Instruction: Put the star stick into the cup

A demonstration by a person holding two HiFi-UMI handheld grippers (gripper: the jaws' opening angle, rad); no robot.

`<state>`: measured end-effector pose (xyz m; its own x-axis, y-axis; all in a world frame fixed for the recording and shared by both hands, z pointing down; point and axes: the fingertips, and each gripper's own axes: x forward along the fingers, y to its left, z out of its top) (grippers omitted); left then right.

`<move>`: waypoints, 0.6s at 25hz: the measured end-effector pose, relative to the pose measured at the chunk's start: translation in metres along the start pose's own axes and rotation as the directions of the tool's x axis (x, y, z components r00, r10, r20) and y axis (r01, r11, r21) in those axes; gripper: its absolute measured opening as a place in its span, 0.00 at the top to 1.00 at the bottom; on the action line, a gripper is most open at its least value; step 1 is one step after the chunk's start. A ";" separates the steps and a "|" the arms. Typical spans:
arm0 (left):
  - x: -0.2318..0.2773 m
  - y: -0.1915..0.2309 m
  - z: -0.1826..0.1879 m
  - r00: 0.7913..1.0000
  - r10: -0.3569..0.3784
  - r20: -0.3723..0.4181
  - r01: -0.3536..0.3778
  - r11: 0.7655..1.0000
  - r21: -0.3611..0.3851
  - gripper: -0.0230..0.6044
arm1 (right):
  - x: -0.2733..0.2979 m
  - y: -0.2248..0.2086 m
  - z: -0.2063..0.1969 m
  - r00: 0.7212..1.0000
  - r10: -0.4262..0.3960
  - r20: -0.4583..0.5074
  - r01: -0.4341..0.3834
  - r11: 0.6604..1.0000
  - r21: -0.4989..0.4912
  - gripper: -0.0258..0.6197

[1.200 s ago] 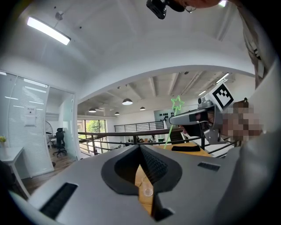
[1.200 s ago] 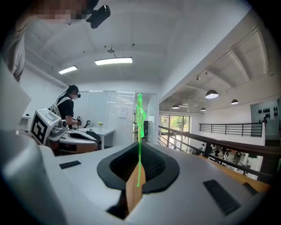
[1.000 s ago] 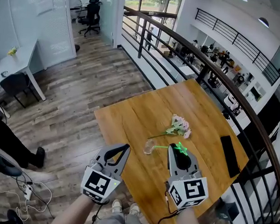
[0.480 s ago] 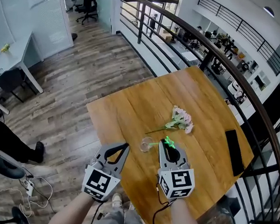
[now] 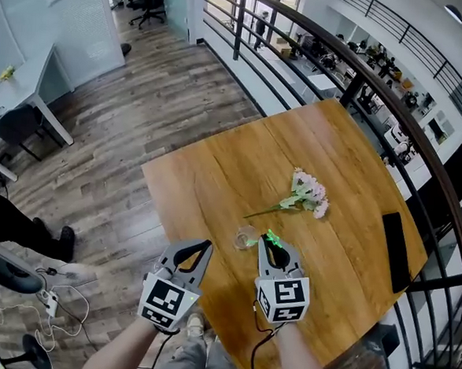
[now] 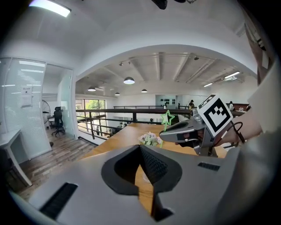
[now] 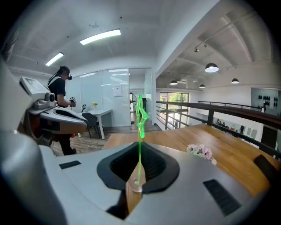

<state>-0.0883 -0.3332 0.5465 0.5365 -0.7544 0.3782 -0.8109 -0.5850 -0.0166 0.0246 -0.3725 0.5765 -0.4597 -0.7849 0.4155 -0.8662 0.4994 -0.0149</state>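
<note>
A clear cup (image 5: pixel 245 237) stands near the tabletop's (image 5: pixel 240 172) edge closest to the person. Just beside it, the right gripper (image 5: pixel 270 244) has its fingers clamped on an upright green star stick (image 7: pixel 140 132). The left gripper (image 5: pixel 201 246) has its fingers together, empty.

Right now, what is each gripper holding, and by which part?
Right gripper: green star stick, jaws on its stem below the star. Left gripper: nothing.

1. Star stick (image 7: pixel 140 115): neon green, see-thru.
2. Cup (image 5: pixel 245 237): clear, no tint.
3. Counter (image 5: pixel 215 179): honey-brown wood w/ grain streaks.
4. Flowers (image 5: pixel 311 195): pale pink, green stems.
5. Left tool (image 5: pixel 201 245) & right tool (image 5: pixel 271 246): grey shells, black inner lining; cubes w/ blk-wht square markers.
6. Slab (image 5: pixel 397 250), right of frame: black.
7. Floor (image 5: pixel 141 110): grey-brown planks.
</note>
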 end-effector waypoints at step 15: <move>-0.010 -0.003 -0.003 0.999 0.035 0.036 -0.032 0.997 -0.068 0.94 | 0.007 0.009 -0.028 0.994 0.007 -0.109 -0.015 0.997 -0.079 0.56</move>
<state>-0.0925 -0.3231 0.5452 0.5163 -0.7844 0.3436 -0.8417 -0.5388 0.0347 0.0188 -0.3635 0.6046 -0.4413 -0.7367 0.5123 -0.8408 0.5389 0.0508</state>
